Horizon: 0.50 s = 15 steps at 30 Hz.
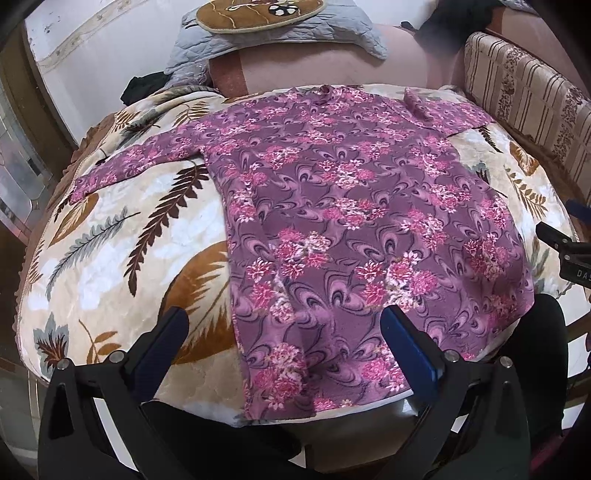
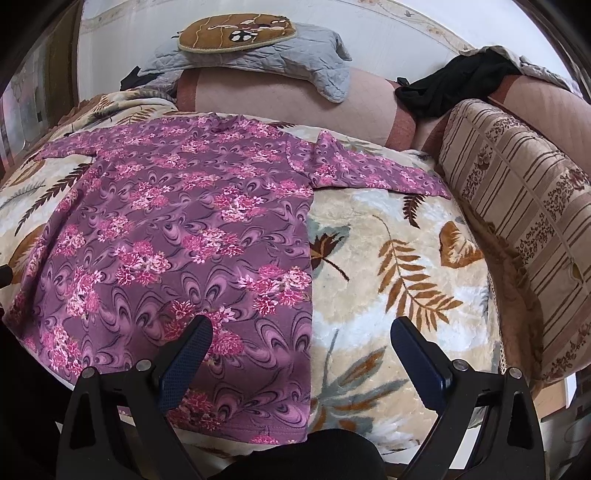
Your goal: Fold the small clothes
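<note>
A purple long-sleeved top with pink flowers (image 1: 354, 221) lies spread flat on a cream blanket with leaf print (image 1: 110, 266), both sleeves stretched out sideways. It also shows in the right wrist view (image 2: 177, 236). My left gripper (image 1: 284, 325) is open and empty above the top's lower left hem. My right gripper (image 2: 301, 332) is open and empty above the top's lower right edge, one finger over the cloth and one over the blanket (image 2: 388, 280). The right gripper's body shows at the right edge of the left wrist view (image 1: 569, 254).
A striped cushion (image 2: 517, 206) lies along the right side. Pink bolsters (image 2: 258, 92) line the back, with a grey quilted cover and a brown oval cushion (image 2: 236, 31) on top. A black garment (image 2: 454, 85) lies at the back right.
</note>
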Available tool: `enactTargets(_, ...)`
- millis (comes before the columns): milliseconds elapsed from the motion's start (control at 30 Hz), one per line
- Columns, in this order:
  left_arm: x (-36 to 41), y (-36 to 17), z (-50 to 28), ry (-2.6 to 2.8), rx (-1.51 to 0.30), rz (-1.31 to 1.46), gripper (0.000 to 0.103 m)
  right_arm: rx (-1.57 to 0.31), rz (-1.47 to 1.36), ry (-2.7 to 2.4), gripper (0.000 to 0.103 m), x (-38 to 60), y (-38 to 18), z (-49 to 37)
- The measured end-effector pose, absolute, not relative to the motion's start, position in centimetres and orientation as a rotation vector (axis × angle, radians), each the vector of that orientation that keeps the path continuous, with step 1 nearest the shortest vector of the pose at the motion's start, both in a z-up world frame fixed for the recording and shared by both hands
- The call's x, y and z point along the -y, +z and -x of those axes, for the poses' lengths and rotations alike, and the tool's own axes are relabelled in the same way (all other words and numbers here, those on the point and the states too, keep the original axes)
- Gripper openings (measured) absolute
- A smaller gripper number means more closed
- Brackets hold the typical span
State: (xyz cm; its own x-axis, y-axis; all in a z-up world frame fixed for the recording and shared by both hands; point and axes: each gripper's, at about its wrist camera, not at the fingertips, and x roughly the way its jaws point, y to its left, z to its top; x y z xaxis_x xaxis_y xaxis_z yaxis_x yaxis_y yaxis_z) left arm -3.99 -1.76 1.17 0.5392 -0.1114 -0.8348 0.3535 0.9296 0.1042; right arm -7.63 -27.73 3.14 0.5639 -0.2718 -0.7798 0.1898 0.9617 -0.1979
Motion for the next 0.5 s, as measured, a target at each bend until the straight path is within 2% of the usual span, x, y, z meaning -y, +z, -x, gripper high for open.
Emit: enactTargets(500, 2.44, 0.89, 3.84, -0.295, -0.976, -0.275, 0.103, -0.943, 0.04, -0.272, 0.098, 28.64, 2.92, 7.78)
